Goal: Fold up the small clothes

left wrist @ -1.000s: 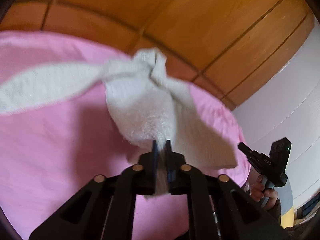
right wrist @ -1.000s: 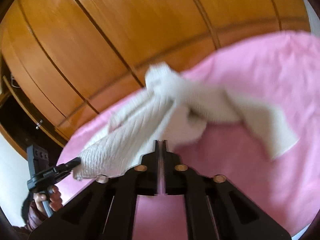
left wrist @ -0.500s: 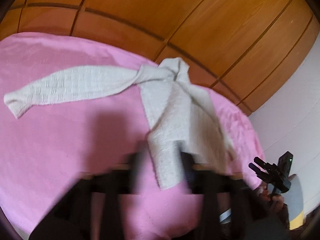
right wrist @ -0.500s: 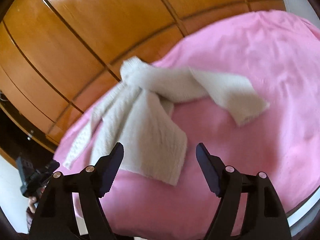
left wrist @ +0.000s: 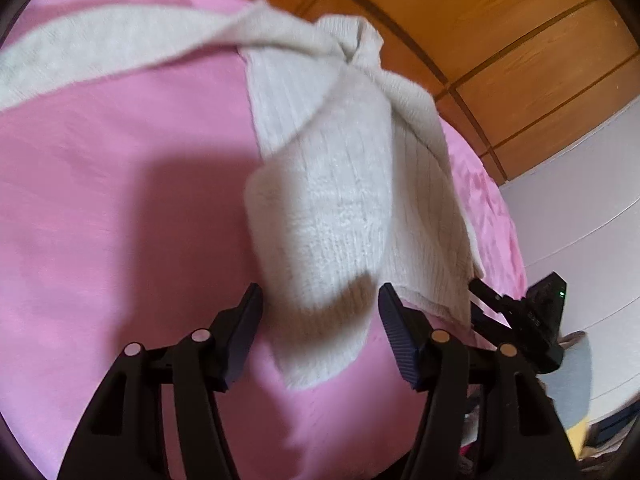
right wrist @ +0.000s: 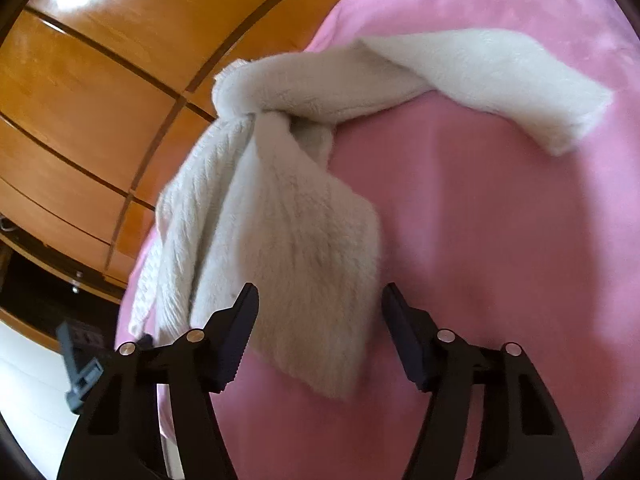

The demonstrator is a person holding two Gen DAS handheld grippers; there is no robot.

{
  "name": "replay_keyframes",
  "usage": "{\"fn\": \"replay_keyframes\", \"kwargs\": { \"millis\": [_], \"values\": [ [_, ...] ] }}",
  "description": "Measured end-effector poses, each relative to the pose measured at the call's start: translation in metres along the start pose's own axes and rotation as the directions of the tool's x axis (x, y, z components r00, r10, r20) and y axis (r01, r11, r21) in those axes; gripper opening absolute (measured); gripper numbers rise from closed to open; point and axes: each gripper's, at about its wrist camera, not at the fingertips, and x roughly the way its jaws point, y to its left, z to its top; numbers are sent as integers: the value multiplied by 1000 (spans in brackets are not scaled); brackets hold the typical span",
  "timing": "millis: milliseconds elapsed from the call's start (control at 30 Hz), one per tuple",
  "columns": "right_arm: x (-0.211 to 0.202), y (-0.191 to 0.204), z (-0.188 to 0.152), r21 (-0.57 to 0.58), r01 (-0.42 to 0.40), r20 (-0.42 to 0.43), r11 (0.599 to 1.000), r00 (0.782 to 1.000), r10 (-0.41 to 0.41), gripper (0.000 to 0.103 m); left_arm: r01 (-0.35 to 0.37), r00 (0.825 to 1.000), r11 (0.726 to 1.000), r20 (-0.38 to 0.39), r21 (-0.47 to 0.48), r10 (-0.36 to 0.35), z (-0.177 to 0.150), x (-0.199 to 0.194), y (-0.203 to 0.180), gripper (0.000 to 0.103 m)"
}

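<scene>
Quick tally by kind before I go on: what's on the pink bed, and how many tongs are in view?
White knit sweater: 1
Pink bedcover: 1
Tongs: 2, left tongs and right tongs, both open
Total: 4

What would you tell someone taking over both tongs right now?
Left tongs: open, holding nothing, the sweater's near flap between the fingers.
Right tongs: open, empty, over the same garment.
Sweater: lying on the pink bedcover, bunched near the collar, one sleeve stretched out to the side, body partly doubled over itself.
Done: garment laid down, nothing gripped.
Left: straighten the bunched top, bring in the long sleeve, fold the body into a neat stack.
</scene>
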Motion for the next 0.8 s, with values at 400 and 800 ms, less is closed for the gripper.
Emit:
{"fn": "replay_keyframes", "kwargs": {
  "millis": [400,800],
  "values": [
    [16,58,29,-119,-30,-51,992,998,24,5,75,993,995,84,67,-80,14,-46,-10,9],
    [-118,80,13,-231,-100,-45,968,995,92,5,117,983,990,131,76,-126,-38,-142,-16,8]
  ]
}}
